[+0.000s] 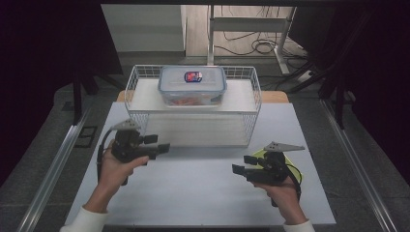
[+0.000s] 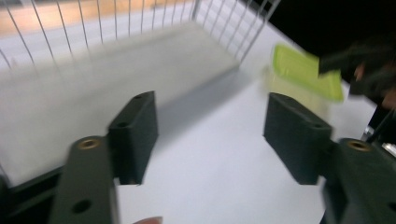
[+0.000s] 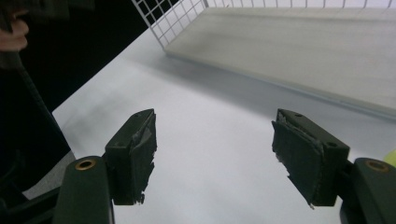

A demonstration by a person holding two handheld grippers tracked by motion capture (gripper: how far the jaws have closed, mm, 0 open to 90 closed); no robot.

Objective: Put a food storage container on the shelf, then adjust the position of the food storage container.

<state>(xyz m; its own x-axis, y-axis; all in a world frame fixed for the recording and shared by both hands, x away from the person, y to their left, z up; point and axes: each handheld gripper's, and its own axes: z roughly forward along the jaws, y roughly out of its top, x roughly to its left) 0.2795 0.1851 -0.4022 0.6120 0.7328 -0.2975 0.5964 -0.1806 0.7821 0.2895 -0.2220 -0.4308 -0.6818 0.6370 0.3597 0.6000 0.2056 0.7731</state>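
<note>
The pale grey worktop [image 1: 193, 188] carries everything and its near half lies bare, which gives both hands free room to work. At its far side stands a white wire rack [image 1: 255, 96] with two board shelves, its open front facing the person so that things can be reached straight in. On the upper shelf sits a clear lidded container [image 1: 192, 85] with a blue clip-on rim, something orange inside and a small red-and-blue packet on its lid; it stands well apart from both tools, and seems the likeliest thing to be fetched. A yellow-green lid or dish [image 1: 290, 162] lies on the worktop just behind the right hand, partly hidden by it, and the left gripper view shows it blurred past the rack's corner [image 2: 306, 71]. The left hand-held gripper [image 1: 157, 145] hovers near the rack's lower shelf, pointing to the right, its jaws spread wide and holding nothing. The right hand-held gripper [image 1: 244, 164] hangs over the bare worktop pointing left towards the other, its jaws likewise parted and empty, their pads looking worn.
</note>
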